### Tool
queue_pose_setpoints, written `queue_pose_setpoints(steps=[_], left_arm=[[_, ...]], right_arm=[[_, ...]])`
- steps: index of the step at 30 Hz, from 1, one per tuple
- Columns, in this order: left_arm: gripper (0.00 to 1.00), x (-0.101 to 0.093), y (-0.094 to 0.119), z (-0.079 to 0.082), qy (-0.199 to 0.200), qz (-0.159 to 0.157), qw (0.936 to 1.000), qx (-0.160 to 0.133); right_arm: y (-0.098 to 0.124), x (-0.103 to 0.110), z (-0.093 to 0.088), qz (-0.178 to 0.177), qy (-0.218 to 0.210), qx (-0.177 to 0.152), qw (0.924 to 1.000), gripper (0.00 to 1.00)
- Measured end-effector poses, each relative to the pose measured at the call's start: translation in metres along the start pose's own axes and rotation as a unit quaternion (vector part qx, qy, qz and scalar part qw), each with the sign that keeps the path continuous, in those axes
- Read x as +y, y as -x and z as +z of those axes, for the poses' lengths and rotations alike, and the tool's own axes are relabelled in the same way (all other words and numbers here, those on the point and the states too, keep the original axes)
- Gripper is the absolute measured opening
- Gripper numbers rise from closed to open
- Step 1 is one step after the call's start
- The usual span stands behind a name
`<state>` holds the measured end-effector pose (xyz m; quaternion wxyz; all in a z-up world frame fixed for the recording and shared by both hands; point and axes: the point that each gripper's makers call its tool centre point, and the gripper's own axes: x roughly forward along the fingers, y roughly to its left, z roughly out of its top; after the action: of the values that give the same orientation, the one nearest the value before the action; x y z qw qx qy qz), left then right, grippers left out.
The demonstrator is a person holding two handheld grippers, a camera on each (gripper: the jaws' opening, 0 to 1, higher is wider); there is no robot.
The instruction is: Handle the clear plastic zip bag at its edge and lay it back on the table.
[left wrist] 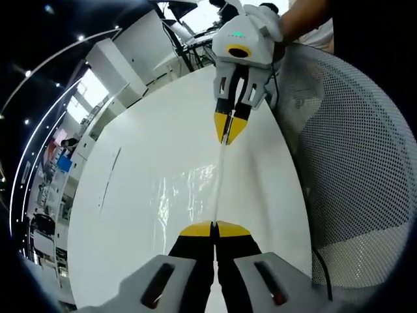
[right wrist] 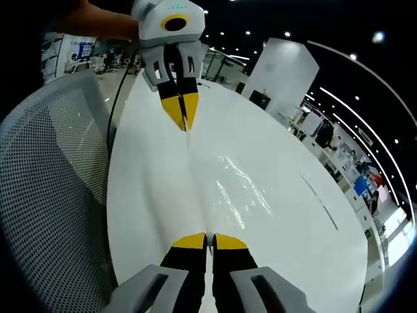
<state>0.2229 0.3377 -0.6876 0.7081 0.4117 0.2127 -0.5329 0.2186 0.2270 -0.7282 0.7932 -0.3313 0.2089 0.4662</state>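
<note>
Both tongs — left tongs (left wrist: 214,228) and right tongs (right wrist: 208,239) — clench the clear zip bag's (left wrist: 195,189) edge, stretched taut above the white desk (left wrist: 137,150) — laying down remains.

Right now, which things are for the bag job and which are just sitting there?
For the job:
clear zip bag, stretched between both grippers
left gripper, shut on its edge
right gripper, shut on the opposite edge
white table

Just there:
mesh chair beside the table
</note>
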Motion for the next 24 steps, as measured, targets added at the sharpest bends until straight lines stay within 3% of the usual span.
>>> queue_pose_setpoints(steps=[16,21,24], left_arm=[[0.00,-0.0026,-0.0026,0.0035,-0.043,-0.004,0.9991,0.001],[0.00,-0.0046,-0.0052,0.0068,-0.064,-0.009,0.9979,0.002],[0.00,-0.0053,-0.0059,0.0069,-0.065,-0.012,0.9978,0.001]], right_arm=[[0.0006,0.0001,-0.0012,-0.003,0.011,0.013,0.9998,0.00],[0.0043,-0.0021,-0.0032,-0.007,-0.005,0.015,0.9998,0.00],[0.0065,0.0000,-0.0012,0.002,-0.024,0.004,0.9997,0.06]])
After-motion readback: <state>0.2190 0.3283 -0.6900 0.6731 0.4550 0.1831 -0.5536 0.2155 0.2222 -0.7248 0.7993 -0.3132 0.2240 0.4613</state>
